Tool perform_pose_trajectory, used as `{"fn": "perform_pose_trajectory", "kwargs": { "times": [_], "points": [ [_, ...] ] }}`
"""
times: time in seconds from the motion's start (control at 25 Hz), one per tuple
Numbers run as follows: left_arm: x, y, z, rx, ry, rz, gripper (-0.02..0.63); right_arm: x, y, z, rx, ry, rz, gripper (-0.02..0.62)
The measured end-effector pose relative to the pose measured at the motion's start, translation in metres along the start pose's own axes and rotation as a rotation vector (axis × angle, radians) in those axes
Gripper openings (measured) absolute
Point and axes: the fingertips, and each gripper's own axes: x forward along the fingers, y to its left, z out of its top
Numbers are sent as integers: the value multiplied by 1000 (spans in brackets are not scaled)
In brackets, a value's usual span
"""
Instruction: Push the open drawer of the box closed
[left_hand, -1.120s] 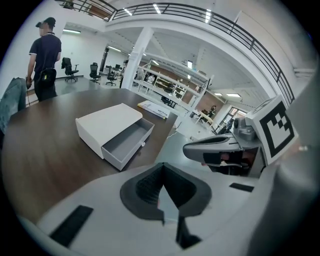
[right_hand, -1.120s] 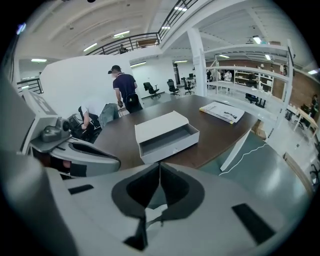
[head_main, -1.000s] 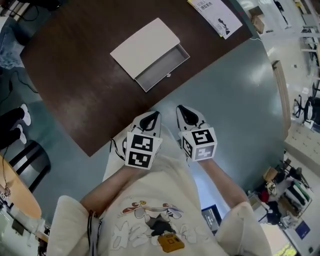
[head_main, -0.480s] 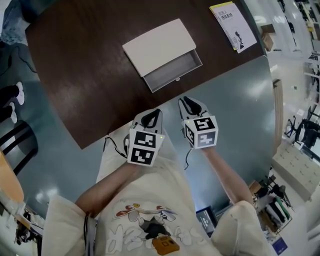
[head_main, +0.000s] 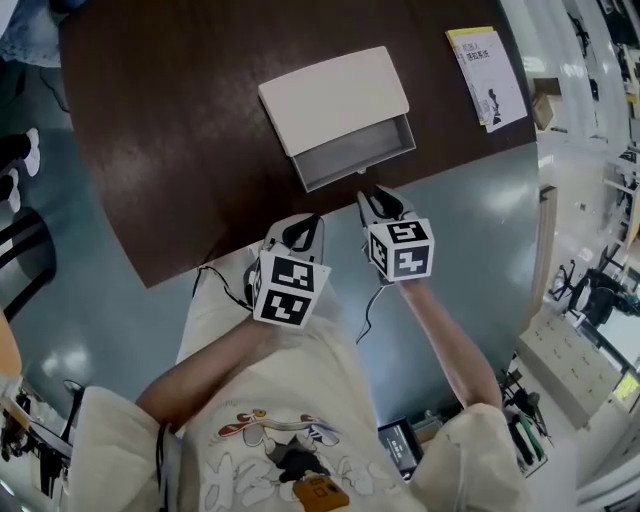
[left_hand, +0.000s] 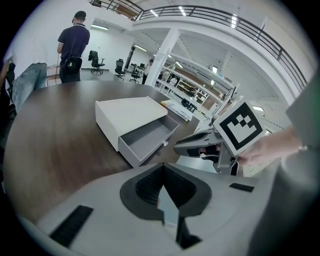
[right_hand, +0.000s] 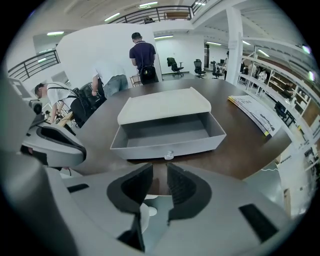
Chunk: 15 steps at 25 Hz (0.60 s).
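Note:
A white box lies on the dark brown table with its grey drawer pulled out toward me, empty, a small knob on its front. My right gripper points at the drawer front, just short of the knob. Its jaws are opening, with nothing between them. My left gripper hangs beside it at the table edge, shut and empty. In the left gripper view the box and drawer lie ahead.
A booklet lies at the table's far right corner. The table edge runs just under both grippers, with grey floor beyond. People stand behind the table. Shelves and clutter line the right side.
The box and drawer now sit nearer my grippers. The right gripper has come forward to just before the drawer's knob; the left stays level behind it.

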Motion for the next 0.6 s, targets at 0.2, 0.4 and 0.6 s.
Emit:
{"fn": "perform_pose_trajectory", "kwargs": {
  "times": [0.2, 0.4, 0.6],
  "points": [
    [12, 0, -1, -21, 5, 14, 6, 16, -9, 1, -35, 38, 12, 100],
    [16, 5, -4, -36, 12, 29, 6, 31, -13, 3, -63, 68, 19, 106],
    [17, 10, -9, -56, 15, 38, 6, 39, -12, 6, -86, 74, 28, 109]
  ]
}}
